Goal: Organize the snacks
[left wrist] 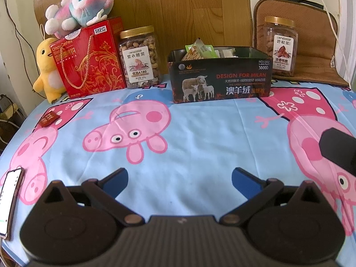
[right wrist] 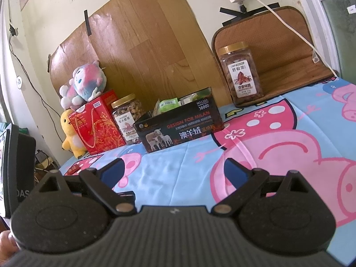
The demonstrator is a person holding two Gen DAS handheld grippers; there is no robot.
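Snack packets (left wrist: 200,52) are seen standing inside a dark box (left wrist: 220,82) printed with sheep, which is set toward the back of the surface (left wrist: 200,138) covered by a blue cloth with pink cartoon pigs. One small red packet (left wrist: 49,119) is left lying flat on the cloth, well apart from the box, toward the left edge. A jar of nuts (left wrist: 140,57) is placed just beside a red gift box (left wrist: 89,60), on which a plush toy (left wrist: 77,6) is rested; a yellow plush chick (left wrist: 45,69) is stood at its left. A second jar (left wrist: 280,45) is set on a brown mat right of the dark box. A phone (left wrist: 10,202) is laid at the near left edge. The left gripper (left wrist: 179,183) is held wide open above the cloth, nothing between its blue pads. The right gripper (right wrist: 172,171) is likewise spread wide and empty.
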